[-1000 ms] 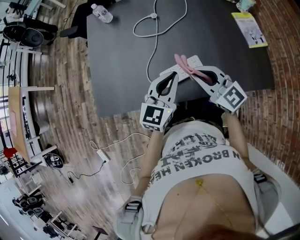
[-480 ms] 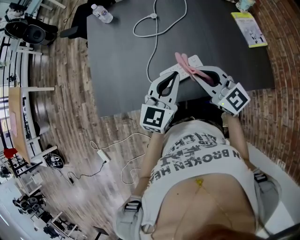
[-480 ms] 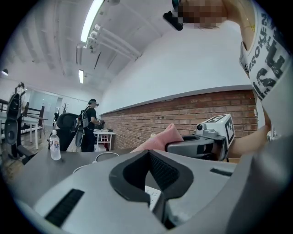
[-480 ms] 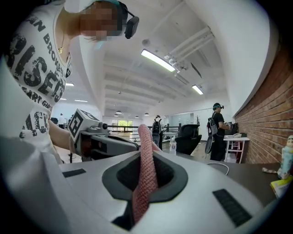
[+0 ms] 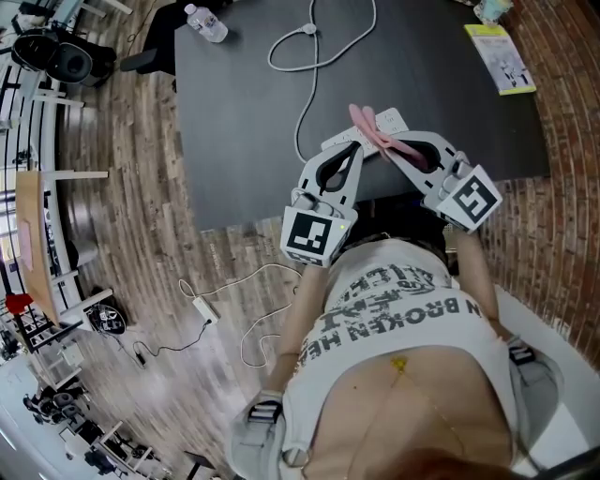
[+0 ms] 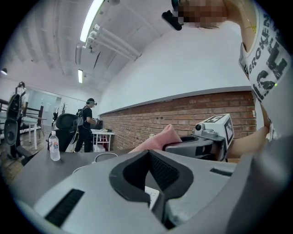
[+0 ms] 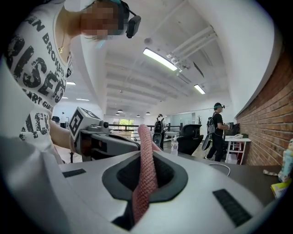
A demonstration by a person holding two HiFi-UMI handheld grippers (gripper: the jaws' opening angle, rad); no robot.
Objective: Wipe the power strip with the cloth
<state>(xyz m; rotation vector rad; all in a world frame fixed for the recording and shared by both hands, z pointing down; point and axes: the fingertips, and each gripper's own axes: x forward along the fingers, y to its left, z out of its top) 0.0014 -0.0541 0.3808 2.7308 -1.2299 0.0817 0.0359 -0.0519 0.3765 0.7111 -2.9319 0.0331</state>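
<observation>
Two grippers at the near table edge: the right gripper (image 5: 386, 142) is clamped on the cloth (image 5: 364, 122), and the left gripper (image 5: 354, 150) has its jaws together on nothing.

The pink cloth is light, limp textile. It is pinched along one fold, its free end stands past the jaw tips, and it should conform under light pressure. The white power strip (image 5: 394, 120) lies flat just beyond both grippers. It is a rigid plastic body, probably light enough to slide on the smooth dark table (image 5: 244, 112), so brace one end with the closed left jaws. Whether those jaws touch it now is not clear. Its white cord (image 5: 305, 103) loops away across the table. A water bottle (image 5: 203, 25) and a booklet (image 5: 500, 58) sit at the far corners. Surroundings: wood-plank floor (image 5: 141, 187), a brick wall and an open workshop.
</observation>
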